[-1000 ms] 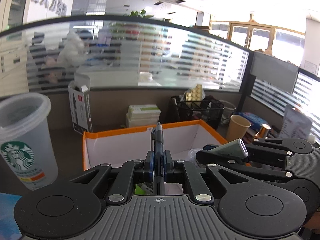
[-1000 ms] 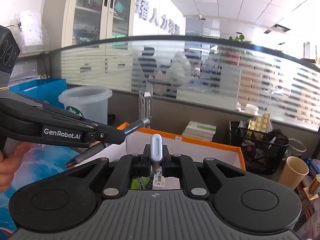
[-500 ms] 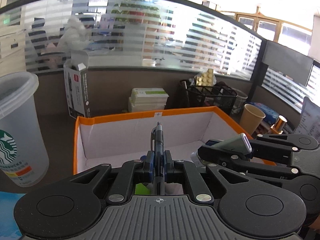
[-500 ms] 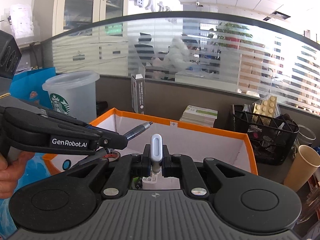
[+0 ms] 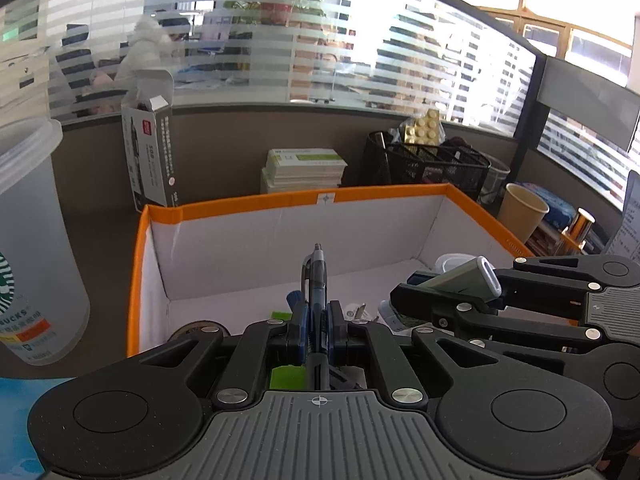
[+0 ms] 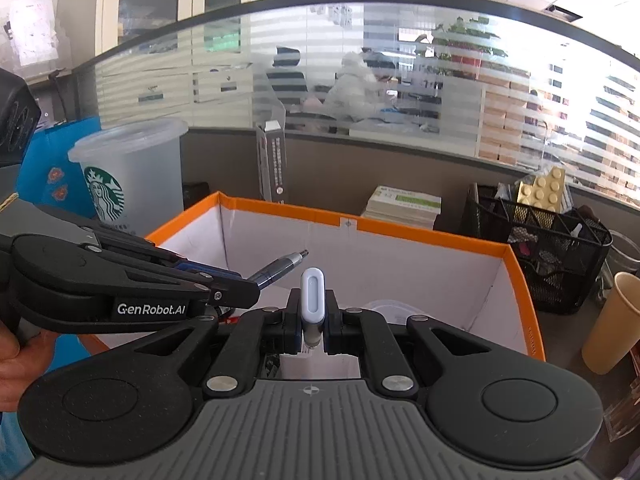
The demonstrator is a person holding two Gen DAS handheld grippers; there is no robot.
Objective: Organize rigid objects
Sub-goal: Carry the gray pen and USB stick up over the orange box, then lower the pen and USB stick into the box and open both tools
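Observation:
My left gripper (image 5: 317,322) is shut on a dark blue pen (image 5: 316,280) that sticks out forward over the orange-rimmed white box (image 5: 304,200). My right gripper (image 6: 311,326) is shut on a small grey-and-white flat stick (image 6: 312,296), held upright above the same box (image 6: 400,236). In the left wrist view the right gripper (image 5: 420,300) comes in from the right with the stick (image 5: 468,278). In the right wrist view the left gripper (image 6: 244,296) reaches in from the left with the pen (image 6: 280,268). Small items lie on the box floor, mostly hidden by the grippers.
A translucent Starbucks cup (image 5: 28,248) stands left of the box, a tall dark carton (image 5: 152,152) behind it. Stacked booklets (image 5: 304,168), a black mesh organizer (image 5: 432,164) and a paper cup (image 5: 520,212) sit behind and right. A hand (image 6: 12,364) holds the left gripper.
Both grippers have sunk and moved forward over the box, which now fills more of each view. Both grips are unchanged.

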